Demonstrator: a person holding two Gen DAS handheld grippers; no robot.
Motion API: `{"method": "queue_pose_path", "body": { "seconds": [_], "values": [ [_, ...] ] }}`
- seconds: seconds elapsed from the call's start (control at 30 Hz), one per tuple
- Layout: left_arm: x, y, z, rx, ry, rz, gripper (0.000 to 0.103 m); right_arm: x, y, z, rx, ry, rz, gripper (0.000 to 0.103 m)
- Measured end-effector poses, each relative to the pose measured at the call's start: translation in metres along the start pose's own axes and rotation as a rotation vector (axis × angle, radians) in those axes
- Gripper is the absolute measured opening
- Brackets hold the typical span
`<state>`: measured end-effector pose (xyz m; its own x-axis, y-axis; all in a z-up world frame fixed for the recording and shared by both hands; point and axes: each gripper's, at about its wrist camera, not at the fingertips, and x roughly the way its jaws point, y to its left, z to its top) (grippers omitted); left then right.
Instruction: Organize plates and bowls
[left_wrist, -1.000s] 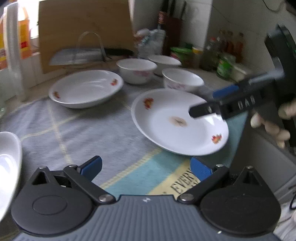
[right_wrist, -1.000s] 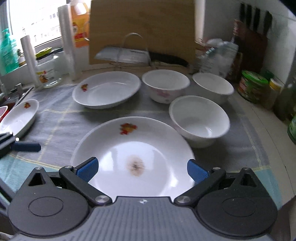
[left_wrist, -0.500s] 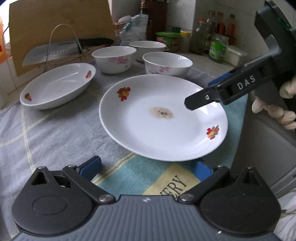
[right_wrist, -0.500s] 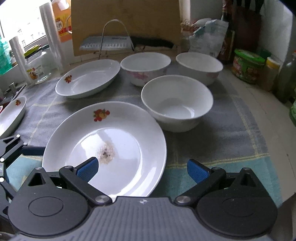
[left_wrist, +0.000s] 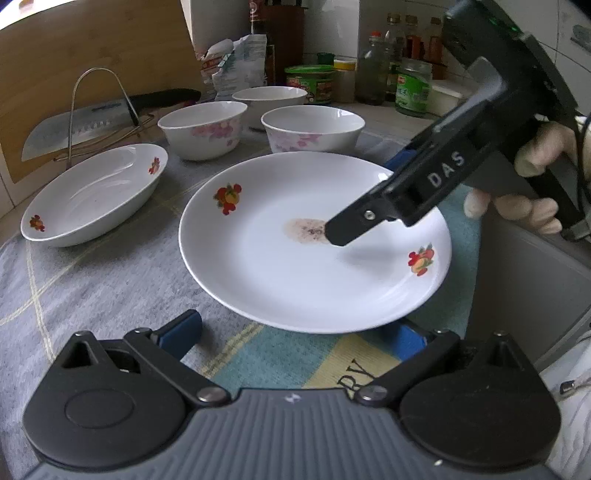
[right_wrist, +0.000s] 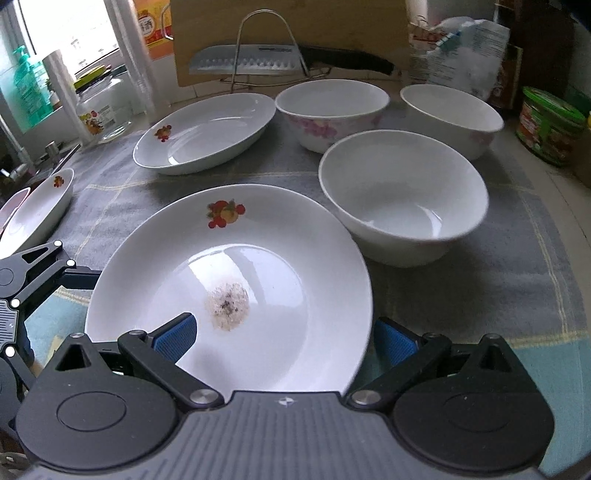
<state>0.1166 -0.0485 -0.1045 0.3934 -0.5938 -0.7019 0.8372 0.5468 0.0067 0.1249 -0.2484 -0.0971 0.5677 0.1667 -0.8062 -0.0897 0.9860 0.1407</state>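
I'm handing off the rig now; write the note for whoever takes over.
Left gripper: open, empty, low at the near edge of the stained plate.
Right gripper: open, straddling that plate's rim, not clamped.
Also on the cloth: a deep oval dish, another dish at far left, and three bowls.
Done: nothing stacked.
Left: grip the plate, group plates and dishes, nest the bowls.
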Motion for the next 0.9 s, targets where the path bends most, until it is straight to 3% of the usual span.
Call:
{"method": "queue_pose_path", "body": {
  "seconds": [0.9],
  "values": [
    [0.003,0.019,0.002,0.115,-0.024,-0.133,0.1,0.013,0.005,0.017,-0.08,0.009,0.049,0.103]
  ]
}}
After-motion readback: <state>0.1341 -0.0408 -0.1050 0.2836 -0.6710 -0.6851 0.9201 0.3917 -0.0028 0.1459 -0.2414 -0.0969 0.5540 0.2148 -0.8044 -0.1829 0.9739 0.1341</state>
